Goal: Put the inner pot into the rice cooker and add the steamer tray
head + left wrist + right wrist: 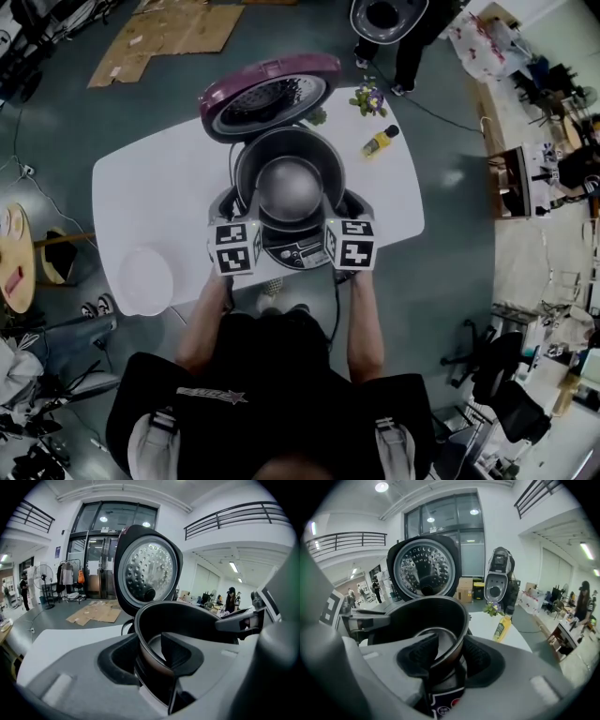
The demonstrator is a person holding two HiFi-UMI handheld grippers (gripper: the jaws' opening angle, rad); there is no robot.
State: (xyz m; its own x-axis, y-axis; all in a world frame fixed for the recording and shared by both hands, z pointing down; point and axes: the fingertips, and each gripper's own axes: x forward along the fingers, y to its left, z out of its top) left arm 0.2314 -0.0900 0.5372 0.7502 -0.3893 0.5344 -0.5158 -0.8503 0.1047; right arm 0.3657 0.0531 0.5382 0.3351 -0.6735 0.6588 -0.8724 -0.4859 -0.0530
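The dark metal inner pot [289,183] sits over the open body of the rice cooker [298,251]; how deep it sits I cannot tell. My left gripper [246,217] is shut on the pot's left rim, and my right gripper [336,217] is shut on its right rim. In the left gripper view the pot's wall [187,620] runs between the pads of the left gripper [150,654]. The right gripper view shows the pot [426,616] pinched in the right gripper [449,656]. The cooker's lid [267,94] stands open behind. A white round steamer tray [145,278] lies on the table's near left.
The white table [150,187] also holds a yellow bottle [380,141] and a small bunch of flowers [368,98] at the far right. A cord runs from the cooker's front off the table edge. Cardboard [164,33] lies on the floor beyond.
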